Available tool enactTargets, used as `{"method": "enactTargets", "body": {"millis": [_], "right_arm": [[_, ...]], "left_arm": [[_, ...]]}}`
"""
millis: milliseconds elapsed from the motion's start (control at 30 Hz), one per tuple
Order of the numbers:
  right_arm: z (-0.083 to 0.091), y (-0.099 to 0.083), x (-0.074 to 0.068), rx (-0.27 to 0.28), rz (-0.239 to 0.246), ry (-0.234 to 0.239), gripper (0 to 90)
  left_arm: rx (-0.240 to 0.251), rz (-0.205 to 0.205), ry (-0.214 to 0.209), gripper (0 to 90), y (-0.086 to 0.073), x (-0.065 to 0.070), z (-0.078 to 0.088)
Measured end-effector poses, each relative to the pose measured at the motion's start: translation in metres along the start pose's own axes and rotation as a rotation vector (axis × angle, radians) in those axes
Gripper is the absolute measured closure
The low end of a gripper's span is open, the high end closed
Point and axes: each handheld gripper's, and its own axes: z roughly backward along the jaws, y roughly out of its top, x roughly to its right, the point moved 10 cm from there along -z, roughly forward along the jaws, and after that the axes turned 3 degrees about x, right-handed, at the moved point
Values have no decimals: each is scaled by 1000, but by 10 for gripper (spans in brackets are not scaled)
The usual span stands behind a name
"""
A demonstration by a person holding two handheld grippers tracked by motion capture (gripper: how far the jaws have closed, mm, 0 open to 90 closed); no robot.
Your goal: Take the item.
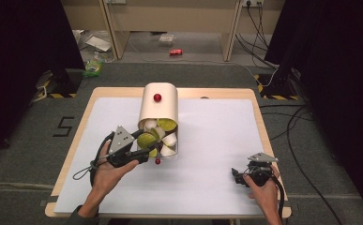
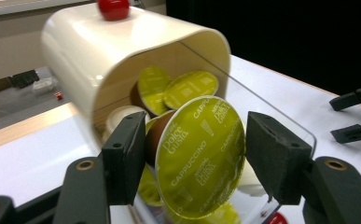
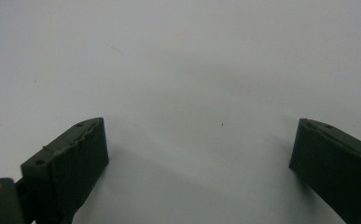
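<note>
A cream canister [image 1: 158, 105] with a red knob [image 1: 157, 97] lies on its side on the white table top [image 1: 216, 136], its mouth toward me. Green-lidded and white coffee capsules [image 1: 167, 125] crowd the opening. My left gripper [image 1: 145, 146] is shut on one green-lidded capsule [image 1: 147, 139] just in front of the mouth. In the left gripper view the pads squeeze that capsule [image 2: 199, 156], lid facing the camera, with the canister [image 2: 89, 56] and more capsules [image 2: 190, 88] behind. My right gripper [image 1: 237, 176] rests open near the front right; its jaws [image 3: 199, 154] stand wide over bare white surface.
A clear panel [image 2: 281, 126] juts from the canister's mouth, with a second red knob [image 1: 157, 161] at its lower edge. The table's wooden rim [image 1: 262, 126] frames the white top. A red can [image 1: 176, 52] and cables [image 1: 291, 122] lie on the floor beyond.
</note>
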Motion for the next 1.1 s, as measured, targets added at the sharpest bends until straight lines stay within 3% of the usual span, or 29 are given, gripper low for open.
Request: {"method": "enactTargets", "body": {"millis": [633, 1100], "right_arm": [[0, 0, 0, 0, 0, -1, 42], [0, 0, 0, 0, 0, 0, 42]], "left_arm": [[32, 51, 69, 392, -1, -38, 26], [32, 90, 140, 392, -18, -70, 44]]}}
